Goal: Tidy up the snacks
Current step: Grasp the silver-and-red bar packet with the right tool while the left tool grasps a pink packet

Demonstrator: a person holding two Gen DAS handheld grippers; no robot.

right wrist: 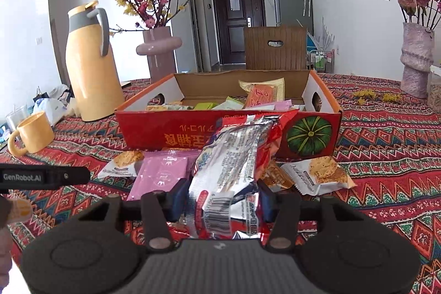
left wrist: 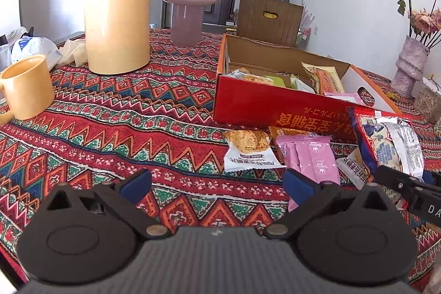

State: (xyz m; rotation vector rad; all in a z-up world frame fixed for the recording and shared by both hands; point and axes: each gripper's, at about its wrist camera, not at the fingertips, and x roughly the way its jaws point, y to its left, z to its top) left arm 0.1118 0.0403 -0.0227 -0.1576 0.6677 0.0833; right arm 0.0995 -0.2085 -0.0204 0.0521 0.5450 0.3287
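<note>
Between the blue pads of the right hand-held gripper [right wrist: 220,200], a crinkled foil snack packet [right wrist: 234,164] is clamped, its lower end hidden. At 12 o'clock, the cardboard box [right wrist: 228,126] is partly screened. The left hand-held gripper [left wrist: 217,183] is held apart, empty.

I get bright, even daylight and sharp detail ahead of both grippers. Fisheye bends the edges; corners go dark.
</note>
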